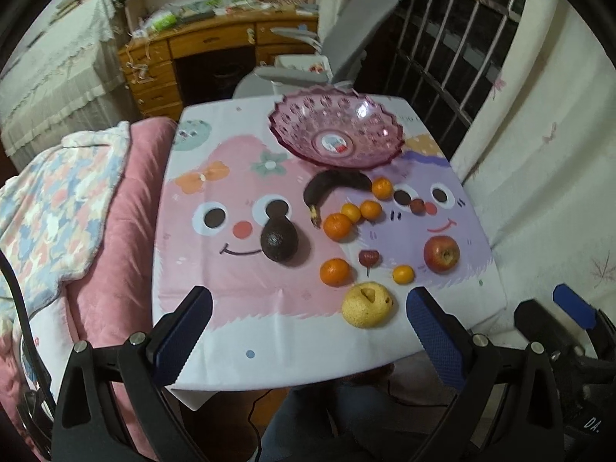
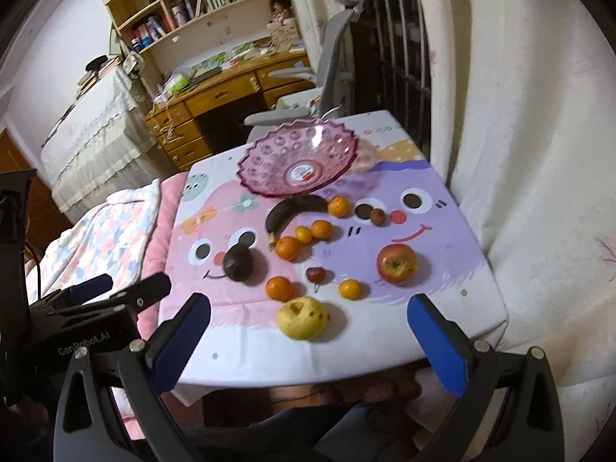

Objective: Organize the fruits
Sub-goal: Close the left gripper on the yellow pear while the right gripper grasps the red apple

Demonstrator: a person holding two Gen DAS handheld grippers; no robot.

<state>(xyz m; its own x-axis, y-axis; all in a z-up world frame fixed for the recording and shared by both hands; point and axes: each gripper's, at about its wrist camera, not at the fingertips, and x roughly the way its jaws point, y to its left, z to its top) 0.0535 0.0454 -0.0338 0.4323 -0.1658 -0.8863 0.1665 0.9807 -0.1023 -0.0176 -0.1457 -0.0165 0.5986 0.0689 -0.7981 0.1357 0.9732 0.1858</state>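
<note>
Fruit lies loose on the desk [image 1: 215, 331], none yet in the pink bowl [image 1: 336, 131] at 12 o'clock, so you are at the start: picking the first piece. Your left gripper [image 1: 308, 331] and right gripper [image 2: 310, 337] both hover over the near desk edge, jaws spread wide, holding nothing. Nearest you is the yellow pear [image 2: 302, 317]; the apple [image 2: 396, 263] sits at 2 o'clock of it, the avocado [image 1: 279, 240] at 10 o'clock, the blackened banana [image 1: 335, 188] just before the bowl, and small oranges [image 1: 337, 226] lie between. Judgement: the pear looks the easiest first grasp for the right gripper. Lower squarely over it, since a round fruit may roll off the pads.
</note>
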